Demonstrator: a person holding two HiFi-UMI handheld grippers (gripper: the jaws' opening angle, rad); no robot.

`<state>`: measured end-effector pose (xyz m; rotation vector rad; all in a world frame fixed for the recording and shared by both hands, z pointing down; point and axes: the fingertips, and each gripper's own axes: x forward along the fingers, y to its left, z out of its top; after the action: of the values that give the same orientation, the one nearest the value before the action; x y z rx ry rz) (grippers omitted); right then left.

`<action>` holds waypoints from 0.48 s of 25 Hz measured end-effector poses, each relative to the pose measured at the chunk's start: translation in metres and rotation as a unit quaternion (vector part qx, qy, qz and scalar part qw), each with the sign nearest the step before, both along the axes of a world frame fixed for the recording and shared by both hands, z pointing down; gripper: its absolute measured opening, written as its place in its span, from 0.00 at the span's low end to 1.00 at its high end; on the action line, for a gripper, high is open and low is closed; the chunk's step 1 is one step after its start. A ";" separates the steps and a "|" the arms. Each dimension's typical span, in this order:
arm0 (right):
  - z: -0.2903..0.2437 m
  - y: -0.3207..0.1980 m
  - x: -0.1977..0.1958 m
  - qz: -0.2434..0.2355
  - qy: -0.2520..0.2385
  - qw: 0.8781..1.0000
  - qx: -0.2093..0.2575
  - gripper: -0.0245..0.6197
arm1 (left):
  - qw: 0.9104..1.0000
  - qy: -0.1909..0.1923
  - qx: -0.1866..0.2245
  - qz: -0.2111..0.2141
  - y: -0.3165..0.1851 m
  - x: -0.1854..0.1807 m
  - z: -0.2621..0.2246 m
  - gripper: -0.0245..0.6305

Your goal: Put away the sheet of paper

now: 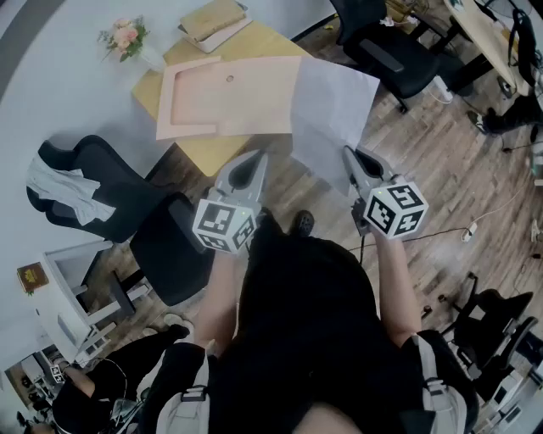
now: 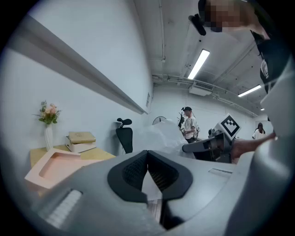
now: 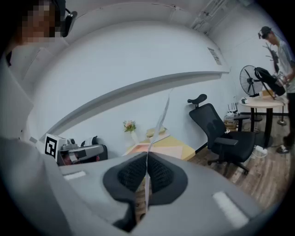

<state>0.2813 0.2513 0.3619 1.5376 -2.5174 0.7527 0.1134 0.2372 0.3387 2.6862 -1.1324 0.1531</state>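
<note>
A white sheet of paper (image 1: 333, 108) hangs in the air over the right end of the yellow table (image 1: 222, 151). My right gripper (image 1: 349, 155) is shut on its near edge. In the right gripper view the sheet (image 3: 162, 115) rises edge-on from between the closed pads. To the left of the sheet, over the table's front edge, my left gripper (image 1: 260, 158) is shut with nothing in it. Its jaws meet at the tips in the left gripper view, and the sheet (image 2: 160, 134) shows pale beyond them. A pink open folder (image 1: 227, 95) lies flat on the table.
Stacked books (image 1: 212, 19) and a vase of flowers (image 1: 125, 36) stand at the table's far side. Black office chairs stand at the left (image 1: 93, 191) and the upper right (image 1: 386, 51). A cable (image 1: 471, 229) runs over the wooden floor. Other people stand farther back in the room.
</note>
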 end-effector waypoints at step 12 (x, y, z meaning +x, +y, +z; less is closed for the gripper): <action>0.010 -0.010 -0.006 -0.023 -0.014 1.000 -0.008 0.04 | 1.000 -0.023 -0.019 -0.010 0.004 -0.002 0.016 0.05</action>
<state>0.2755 0.2415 0.3715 1.4678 -2.5510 0.7932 0.1109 0.2414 0.3548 2.6514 -1.1563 0.2303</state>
